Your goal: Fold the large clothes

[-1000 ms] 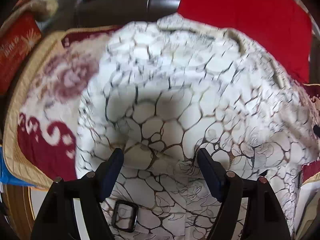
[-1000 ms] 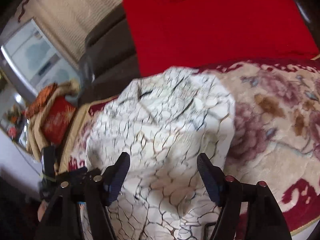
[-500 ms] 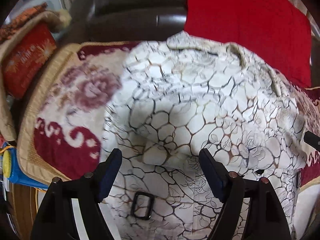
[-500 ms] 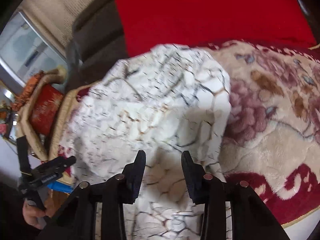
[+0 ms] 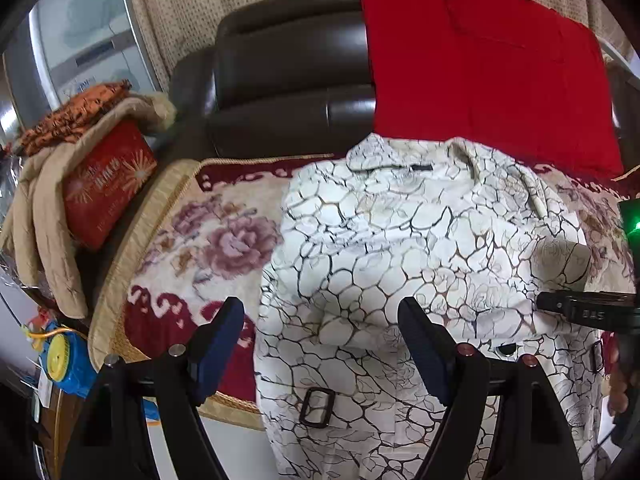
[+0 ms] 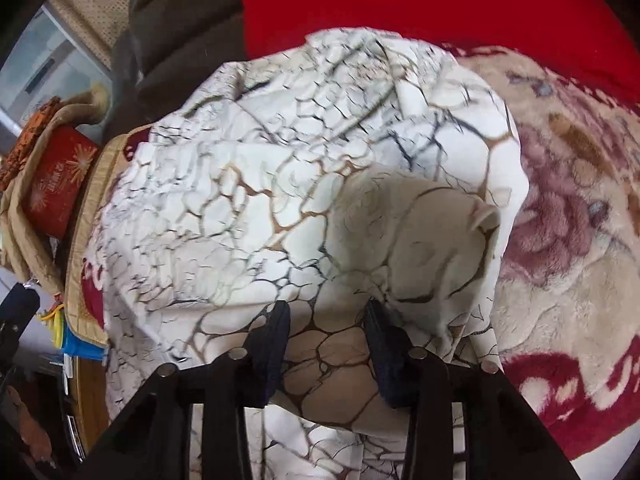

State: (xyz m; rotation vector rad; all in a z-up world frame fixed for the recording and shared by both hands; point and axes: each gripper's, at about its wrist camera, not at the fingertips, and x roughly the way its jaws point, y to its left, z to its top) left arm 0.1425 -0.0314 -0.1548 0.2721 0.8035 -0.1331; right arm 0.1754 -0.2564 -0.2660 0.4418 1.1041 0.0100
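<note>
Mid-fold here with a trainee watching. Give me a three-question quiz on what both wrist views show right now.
1. True or false: the left gripper is clamped on the white crackle-print coat.
2. Which item lies on the coat's lower part, near the left gripper? A) black buckle B) zip pull C) brooch
3. Fill in: behind the coat, a ____ garment hangs over the dark sofa back.

Key
1. False: its jaws stand wide, gripping nothing.
2. A, the black buckle.
3. Red: the red garment.

The right gripper is opening, with coat fabric between its jaws.
</note>
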